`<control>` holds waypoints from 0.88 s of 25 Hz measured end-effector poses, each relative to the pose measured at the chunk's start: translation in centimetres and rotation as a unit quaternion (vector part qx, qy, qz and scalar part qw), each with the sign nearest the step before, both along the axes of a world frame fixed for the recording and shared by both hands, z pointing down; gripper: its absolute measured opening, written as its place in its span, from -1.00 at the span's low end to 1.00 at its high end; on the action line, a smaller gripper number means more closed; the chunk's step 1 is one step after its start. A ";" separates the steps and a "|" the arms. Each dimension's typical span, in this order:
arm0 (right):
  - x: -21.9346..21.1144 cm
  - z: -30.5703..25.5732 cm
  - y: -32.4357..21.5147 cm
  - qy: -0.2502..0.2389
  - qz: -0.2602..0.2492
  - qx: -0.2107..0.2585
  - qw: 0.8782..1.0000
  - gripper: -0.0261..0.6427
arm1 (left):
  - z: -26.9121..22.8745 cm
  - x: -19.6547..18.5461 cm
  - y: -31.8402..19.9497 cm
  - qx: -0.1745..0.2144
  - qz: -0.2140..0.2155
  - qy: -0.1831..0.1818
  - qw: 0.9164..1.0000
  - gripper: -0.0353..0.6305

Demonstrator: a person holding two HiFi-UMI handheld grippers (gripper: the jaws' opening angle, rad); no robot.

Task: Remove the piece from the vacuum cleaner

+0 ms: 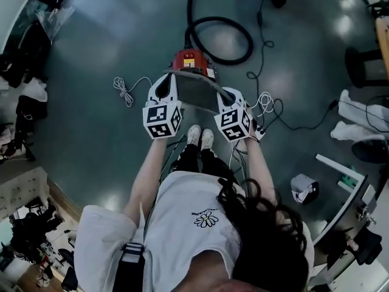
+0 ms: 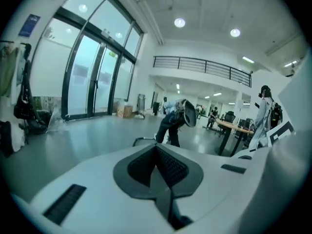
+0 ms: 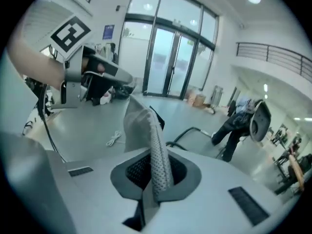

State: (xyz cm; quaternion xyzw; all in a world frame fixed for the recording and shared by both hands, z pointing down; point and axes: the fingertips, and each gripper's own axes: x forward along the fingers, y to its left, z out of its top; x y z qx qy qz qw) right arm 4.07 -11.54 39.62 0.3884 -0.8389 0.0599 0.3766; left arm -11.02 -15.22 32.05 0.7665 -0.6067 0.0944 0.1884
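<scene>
**Person standing, grey piece in the right gripper**

Person (image 1: 200, 224) right below us, both grippers out front. Right gripper (image 3: 152, 177) is clamped tight on the grey mesh-edged piece (image 1: 196, 93), which spans between the grippers just near of the red vacuum cleaner (image 1: 191, 59) on the floor (image 1: 103, 53). Left gripper (image 2: 157, 165) sits at the piece's left edge, jaws together, nothing between them.

Dim, bluish head view, soft glare patches on the glossy floor (image 1: 91, 53), both gripper views brighter, round ceiling lights (image 2: 180, 22) glowing, pale daylight through tall glass doors (image 3: 165, 57), strong fisheye bending, black corners, nearest foreground soft
</scene>
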 end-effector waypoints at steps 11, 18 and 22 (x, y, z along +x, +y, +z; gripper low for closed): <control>1.9 -30.6 -3.3 -0.167 0.111 0.321 0.926 -0.85 | -23.2 0.4 -0.3 0.257 -0.001 0.083 0.963 -0.88; 5.9 -38.9 -1.4 -0.386 0.157 0.322 0.850 -0.85 | -30.4 1.8 1.8 0.326 0.025 0.101 0.940 -0.88; 6.4 -39.6 -1.0 -0.401 0.161 0.324 0.842 -0.85 | -31.2 2.5 2.7 0.337 0.033 0.091 0.937 -0.88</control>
